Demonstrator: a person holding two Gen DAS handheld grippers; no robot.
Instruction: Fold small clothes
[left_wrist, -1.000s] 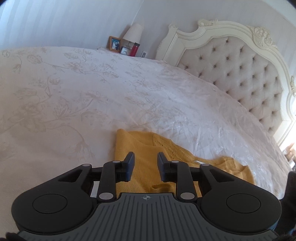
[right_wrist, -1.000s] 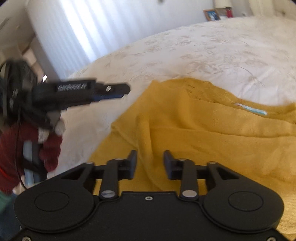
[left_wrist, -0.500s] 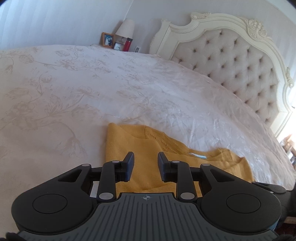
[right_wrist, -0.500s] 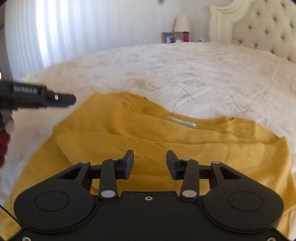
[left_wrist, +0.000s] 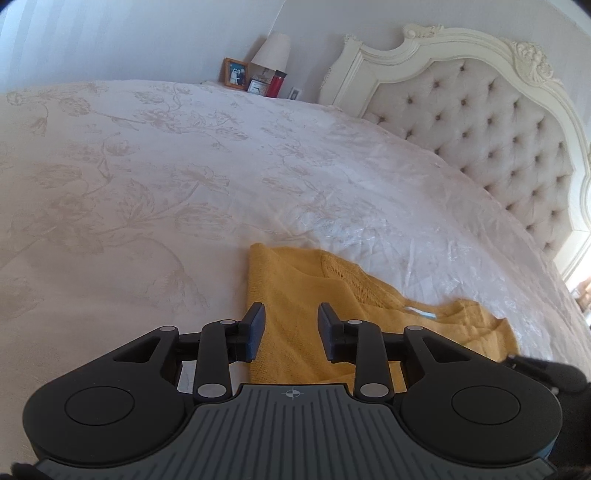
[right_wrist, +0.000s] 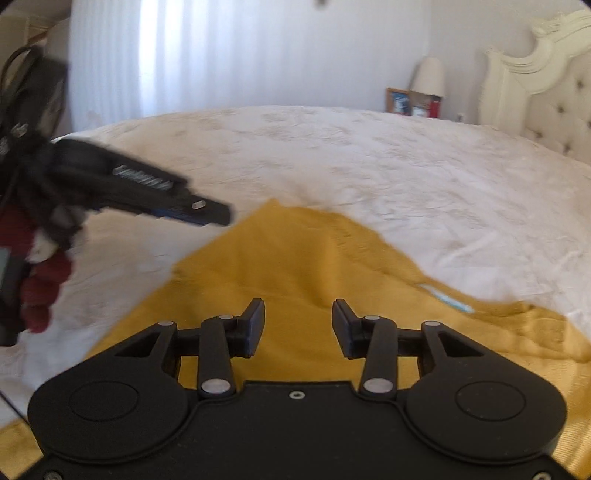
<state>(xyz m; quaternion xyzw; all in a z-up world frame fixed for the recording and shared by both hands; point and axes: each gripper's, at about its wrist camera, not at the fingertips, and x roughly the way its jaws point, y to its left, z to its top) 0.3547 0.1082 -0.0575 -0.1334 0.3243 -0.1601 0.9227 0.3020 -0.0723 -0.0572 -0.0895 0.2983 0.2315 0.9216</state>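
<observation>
My left tool (left_wrist: 291, 330) is opening, its jaws spread with nothing pinched, poised over the near left edge of the yellow sweater (left_wrist: 295, 295). My right tool (right_wrist: 298, 328) has swung from facing the collar toward the sweater's left shoulder, jaws apart and empty. So no fold is started; I judge I'm lining up a grasp. The sweater lies on the bed (left_wrist: 147, 184), partly flat, rumpled, label (right_wrist: 452, 301) showing.

I count one yellow knit top (left_wrist: 295, 314) on one bed (left_wrist: 147, 184), two hand-held grippers, left (left_wrist: 291, 323) and right (right_wrist: 298, 321), one lamp (left_wrist: 271, 51), one red bottle (left_wrist: 276, 83), two picture frames (left_wrist: 235, 72).
</observation>
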